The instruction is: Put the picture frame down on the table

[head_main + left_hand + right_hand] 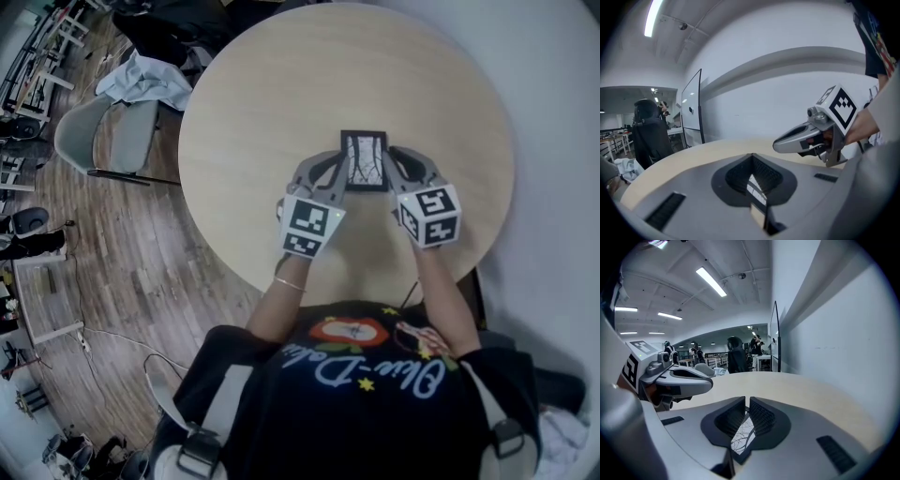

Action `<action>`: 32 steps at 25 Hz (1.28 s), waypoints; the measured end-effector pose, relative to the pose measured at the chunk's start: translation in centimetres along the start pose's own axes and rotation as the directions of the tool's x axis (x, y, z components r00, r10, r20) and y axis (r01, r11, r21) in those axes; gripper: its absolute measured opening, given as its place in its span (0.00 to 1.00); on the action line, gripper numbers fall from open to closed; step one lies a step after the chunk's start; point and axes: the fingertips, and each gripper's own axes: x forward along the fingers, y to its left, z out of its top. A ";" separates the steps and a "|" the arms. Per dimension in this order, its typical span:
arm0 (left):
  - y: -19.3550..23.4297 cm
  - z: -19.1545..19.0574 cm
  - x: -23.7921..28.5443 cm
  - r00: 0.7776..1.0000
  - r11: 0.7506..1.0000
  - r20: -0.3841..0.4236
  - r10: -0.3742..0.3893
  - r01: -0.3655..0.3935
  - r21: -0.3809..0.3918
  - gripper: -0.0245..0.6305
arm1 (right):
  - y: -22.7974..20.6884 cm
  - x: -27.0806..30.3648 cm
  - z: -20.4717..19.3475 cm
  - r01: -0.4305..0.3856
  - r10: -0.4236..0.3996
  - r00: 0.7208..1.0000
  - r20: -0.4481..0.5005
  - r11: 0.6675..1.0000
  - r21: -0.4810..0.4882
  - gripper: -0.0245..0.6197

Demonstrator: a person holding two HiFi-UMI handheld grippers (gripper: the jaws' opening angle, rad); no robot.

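We see the picture frame (364,161) over the middle of the round desk (253,112), a little toward the desk's near edge, caught between the two grippers. The left gripper (341,176) is clenched on the frame's left side and the right gripper (388,172) is clenched on its right side. Each pair of jaws is closed on the frame's rim, with its black-and-white branch print showing between them. We cannot tell whether the frame touches the desk.
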 end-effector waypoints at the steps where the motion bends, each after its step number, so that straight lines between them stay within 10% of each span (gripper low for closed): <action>1: 0.0 0.6 -0.4 1.000 1.000 0.018 0.009 -0.009 0.000 0.04 | 0.2 -0.3 0.4 -0.006 0.006 1.000 0.011 1.000 -0.004 0.08; 32: -1.5 4.6 -3.7 0.996 1.000 0.082 0.021 -0.022 0.011 0.04 | 2.7 -4.3 4.3 -0.021 0.025 0.995 0.097 0.999 -0.042 0.04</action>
